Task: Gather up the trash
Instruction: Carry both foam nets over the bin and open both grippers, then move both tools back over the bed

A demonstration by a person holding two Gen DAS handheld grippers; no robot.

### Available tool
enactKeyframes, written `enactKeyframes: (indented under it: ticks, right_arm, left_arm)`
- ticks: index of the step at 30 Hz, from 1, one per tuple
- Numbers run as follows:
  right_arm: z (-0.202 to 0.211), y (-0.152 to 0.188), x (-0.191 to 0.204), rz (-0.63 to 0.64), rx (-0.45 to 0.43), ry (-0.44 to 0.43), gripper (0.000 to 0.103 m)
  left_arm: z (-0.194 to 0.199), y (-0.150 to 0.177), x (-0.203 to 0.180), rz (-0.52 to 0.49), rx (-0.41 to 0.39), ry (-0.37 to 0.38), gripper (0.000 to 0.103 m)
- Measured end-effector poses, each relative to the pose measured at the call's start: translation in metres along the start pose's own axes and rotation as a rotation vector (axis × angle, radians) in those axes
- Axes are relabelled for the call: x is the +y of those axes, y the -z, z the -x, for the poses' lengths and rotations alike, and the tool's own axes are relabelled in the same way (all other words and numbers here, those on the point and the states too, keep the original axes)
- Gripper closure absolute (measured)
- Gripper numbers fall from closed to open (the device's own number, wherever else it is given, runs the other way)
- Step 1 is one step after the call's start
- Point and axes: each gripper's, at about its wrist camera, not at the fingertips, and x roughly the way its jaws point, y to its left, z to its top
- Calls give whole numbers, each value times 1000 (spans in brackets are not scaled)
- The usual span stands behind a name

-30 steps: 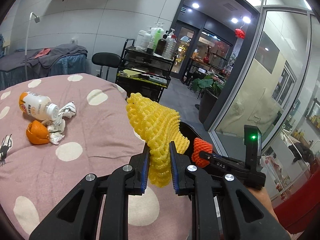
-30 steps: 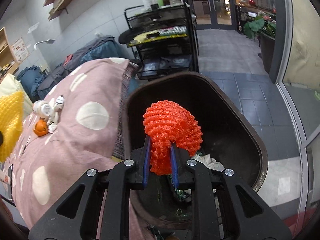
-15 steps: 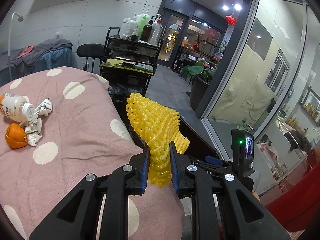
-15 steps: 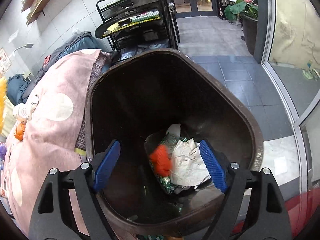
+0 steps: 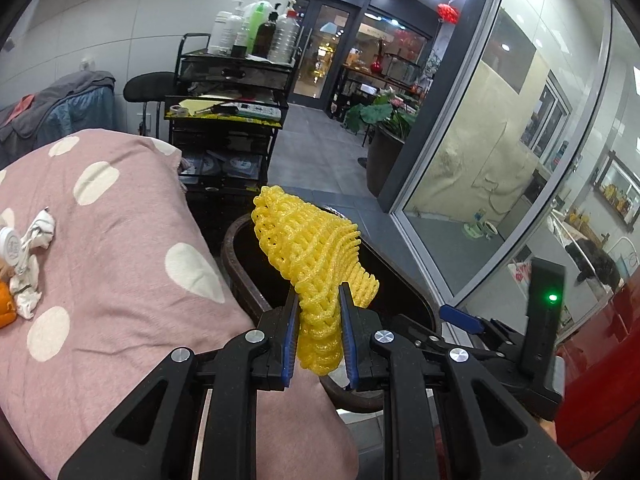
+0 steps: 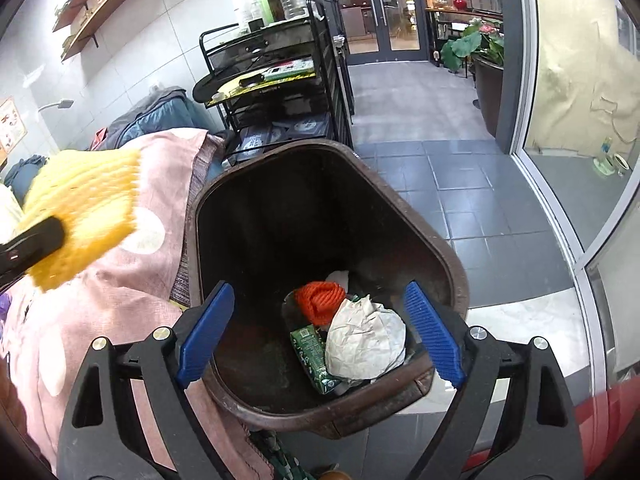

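The orange foam net (image 6: 320,302) lies in the brown plastic bin (image 6: 448,256) below the right gripper (image 6: 320,334), whose jaws have just been opening and stand wide and empty, the left gripper (image 5: 319,330) pinches the yellow foam net (image 5: 308,248) near the rim, and scraps wait on the pink spotted bed (image 5: 120,264).

foam net (image 5: 308,248) – yellow | bin (image 6: 452,264) – brown | blanket (image 5: 120,240) – pink, white dots

I read no text: green carton (image 6: 314,354) print, bottle cap (image 5: 11,245) marking, wall poster (image 6: 10,125) too blurred.
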Motion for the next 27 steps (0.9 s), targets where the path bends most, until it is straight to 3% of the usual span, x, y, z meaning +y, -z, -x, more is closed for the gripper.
enactKeyframes:
  ticks: [14,16,18,21,23,27]
  right_arm:
    - [21,7,-23,-29,-23,47,16]
    - [21,8,-24,-29,-19,52,16]
    - [21,8,-25,-29,-18,58,16]
    - [21,9,-28,-32,-13,62,16]
    - [20,9,-29,-35,-13,65,15]
    - [20,9,-31,-46,-10,62,13]
  left_arm:
    - [-64,-6,-7,-29,173,-4,82]
    - [-69,-7,-8,-32,178,-8,70]
    - [-71,-8,-10,-36,176,-19,36]
    - [-69,-7,-12,-44,156,-12,14]
    - [-70,-7,-14,-51,143,-18,8]
    - [-67,-6,-13,-38,138,9,6]
